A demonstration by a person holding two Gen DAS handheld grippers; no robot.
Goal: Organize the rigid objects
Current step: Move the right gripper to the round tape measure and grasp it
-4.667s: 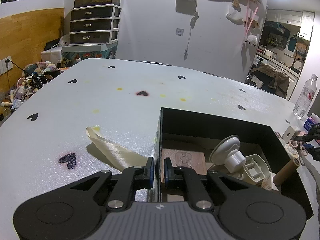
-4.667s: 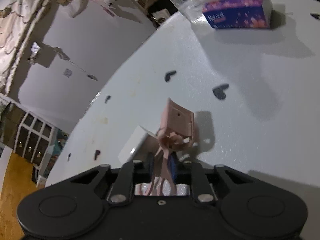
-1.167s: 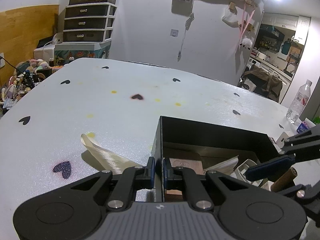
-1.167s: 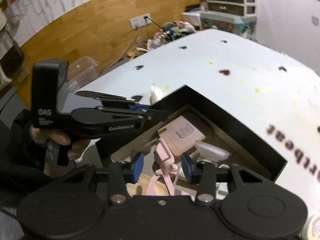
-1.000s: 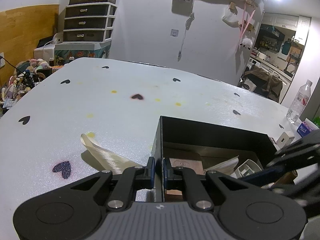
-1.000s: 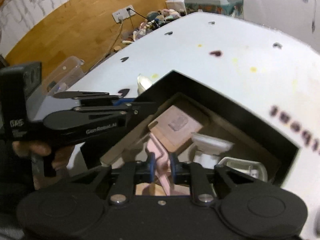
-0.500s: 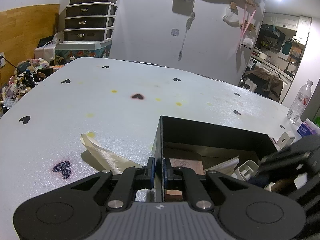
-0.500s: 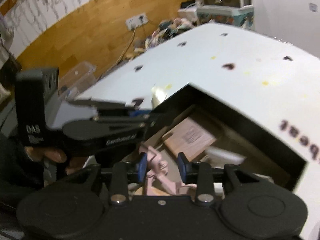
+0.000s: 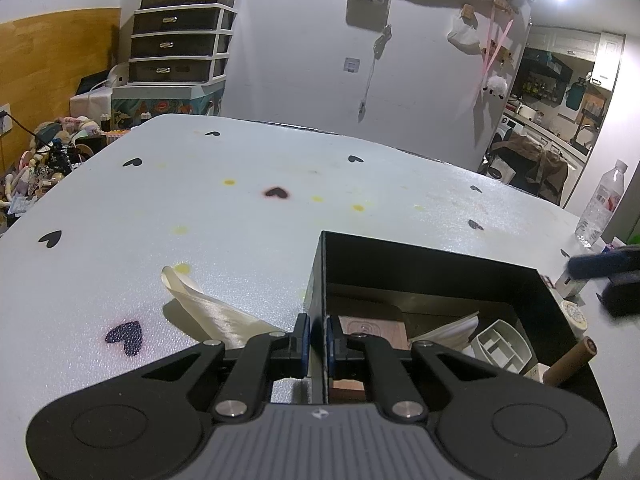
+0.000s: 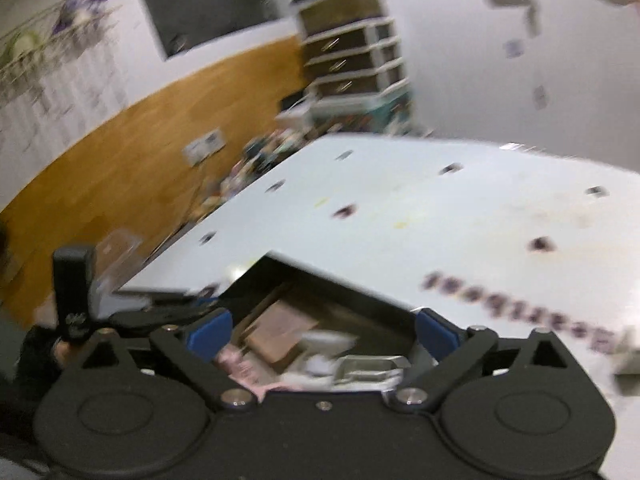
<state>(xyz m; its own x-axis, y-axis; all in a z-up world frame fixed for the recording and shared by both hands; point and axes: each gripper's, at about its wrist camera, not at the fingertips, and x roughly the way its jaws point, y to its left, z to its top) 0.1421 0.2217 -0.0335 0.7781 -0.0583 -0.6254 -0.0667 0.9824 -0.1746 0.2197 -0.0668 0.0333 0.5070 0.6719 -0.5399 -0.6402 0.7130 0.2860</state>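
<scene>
Over the black box (image 10: 328, 284), right gripper (image 10: 322, 330) fingers apart, left gripper (image 9: 317, 334) pinching its wall

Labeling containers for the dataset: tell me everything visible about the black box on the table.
The black box is open-topped, rectangular, with thin matte walls like card or plastic, sitting flat on the white heart-print table. The left gripper has its jaws shut on the box's near left wall. Inside lie a brown wooden tile, a white plastic insert, a cardboard tube leaning at the right corner, and a pink item. The right gripper hangs open above.
</scene>
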